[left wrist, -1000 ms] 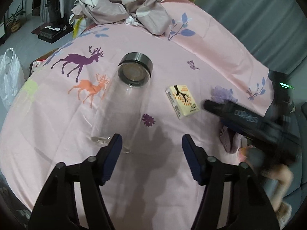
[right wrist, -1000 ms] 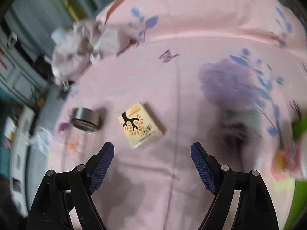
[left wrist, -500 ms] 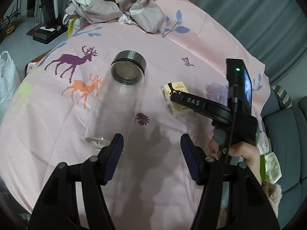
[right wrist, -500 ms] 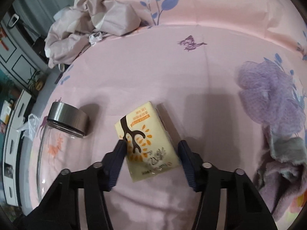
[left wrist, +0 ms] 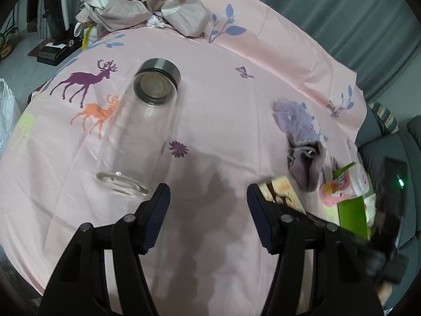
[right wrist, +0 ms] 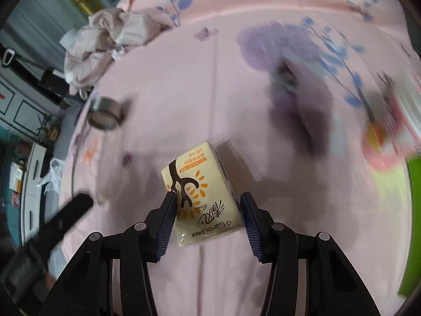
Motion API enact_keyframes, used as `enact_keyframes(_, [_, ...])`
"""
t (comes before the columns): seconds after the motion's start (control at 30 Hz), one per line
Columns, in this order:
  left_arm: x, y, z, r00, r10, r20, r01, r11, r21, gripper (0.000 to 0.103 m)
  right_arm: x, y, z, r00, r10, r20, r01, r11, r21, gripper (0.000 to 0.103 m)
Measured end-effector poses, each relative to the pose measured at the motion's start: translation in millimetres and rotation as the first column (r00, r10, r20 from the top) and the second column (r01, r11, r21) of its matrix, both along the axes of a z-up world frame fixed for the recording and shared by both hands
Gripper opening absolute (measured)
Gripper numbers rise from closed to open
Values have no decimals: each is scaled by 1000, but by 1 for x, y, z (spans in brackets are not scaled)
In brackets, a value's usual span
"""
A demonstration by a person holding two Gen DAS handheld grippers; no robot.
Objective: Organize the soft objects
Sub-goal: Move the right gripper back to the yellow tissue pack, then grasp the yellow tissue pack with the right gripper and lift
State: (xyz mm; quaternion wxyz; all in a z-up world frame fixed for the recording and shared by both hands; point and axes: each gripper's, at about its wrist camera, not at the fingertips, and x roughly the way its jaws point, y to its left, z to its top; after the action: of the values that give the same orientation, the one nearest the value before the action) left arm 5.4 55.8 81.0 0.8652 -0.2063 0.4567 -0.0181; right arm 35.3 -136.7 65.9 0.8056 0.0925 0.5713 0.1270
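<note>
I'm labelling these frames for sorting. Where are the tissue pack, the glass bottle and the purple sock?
tissue pack (right wrist: 204,197): right wrist view, middle of its printed yellow face.
glass bottle (left wrist: 139,137): left wrist view, middle of its clear body.
purple sock (left wrist: 306,163): left wrist view, its crumpled middle.

We see our right claw (right wrist: 208,220), having just narrowed, clamped on the yellow tissue pack (right wrist: 204,197) above the pink sheet (right wrist: 184,84).

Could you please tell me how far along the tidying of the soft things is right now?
Early days. Nothing looks sorted yet. The right gripper is shut on the yellow tissue pack, apparently lifted off the pink sheet. The purple sock and crumpled cloth remain. The left gripper is open, empty.
</note>
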Motion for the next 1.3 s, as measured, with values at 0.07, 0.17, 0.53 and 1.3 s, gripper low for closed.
enact_keyframes(0.07, [-2, -6, -3, 1000, -16, -10, 16, 1000, 9, 55, -15, -5, -1, 1000, 3, 21, -2, 1000, -20, 51])
enact_keyframes(0.17, [-3, -15, -8, 999, -40, -28, 41, 999, 9, 50, -25, -12, -6, 1000, 21, 10, -21, 1000, -9, 54])
enact_keyframes(0.53, [-8, -58, -31, 975, -205, -82, 201, 978, -50, 35, -33, -50, 28, 984, -48, 169, 40, 998, 46, 69])
enact_keyframes(1.3, [-26, -115, 17, 932, -339, 129, 343, 939, -10, 25, -35, -55, 42, 984, 0, 178, -33, 982, 184, 39])
